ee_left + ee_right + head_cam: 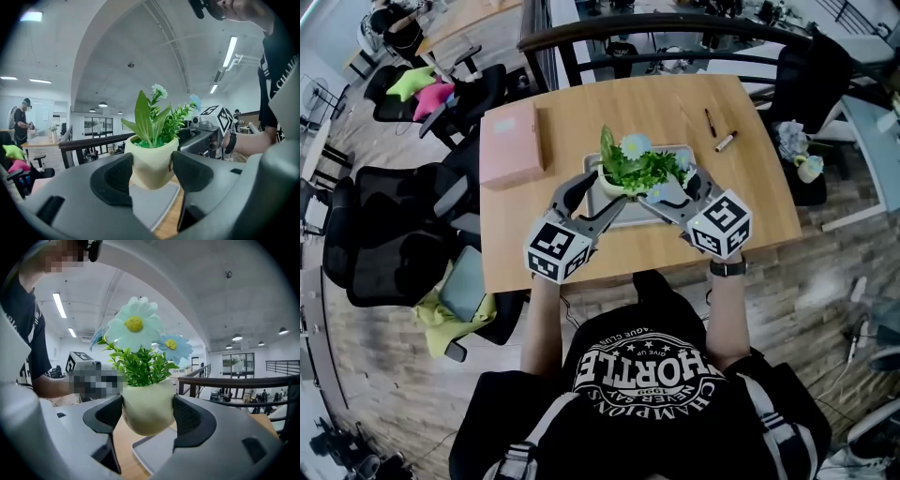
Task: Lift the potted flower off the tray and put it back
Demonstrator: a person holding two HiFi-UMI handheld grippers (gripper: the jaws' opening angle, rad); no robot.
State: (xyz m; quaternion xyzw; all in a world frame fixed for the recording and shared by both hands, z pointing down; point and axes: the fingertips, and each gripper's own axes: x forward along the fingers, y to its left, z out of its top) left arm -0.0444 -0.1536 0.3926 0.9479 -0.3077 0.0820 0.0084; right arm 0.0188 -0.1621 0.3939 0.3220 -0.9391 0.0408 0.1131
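Upright cream potted flower with pale blue daisies hangs just above the grey tray

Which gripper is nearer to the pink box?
Left. The left gripper holds the flower pot on the side toward the pink box; the right gripper holds it on the far side.

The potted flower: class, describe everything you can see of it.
The potted flower looks artificial. It has pale blue daisies with yellow centres, small green sprigs and one broad leaf, in a rounded, matt cream pot. It is upright, its base clear above the grey tray on the wooden table. The left gripper and right gripper clamp the pot's sides from opposite directions. Nothing else touches it.
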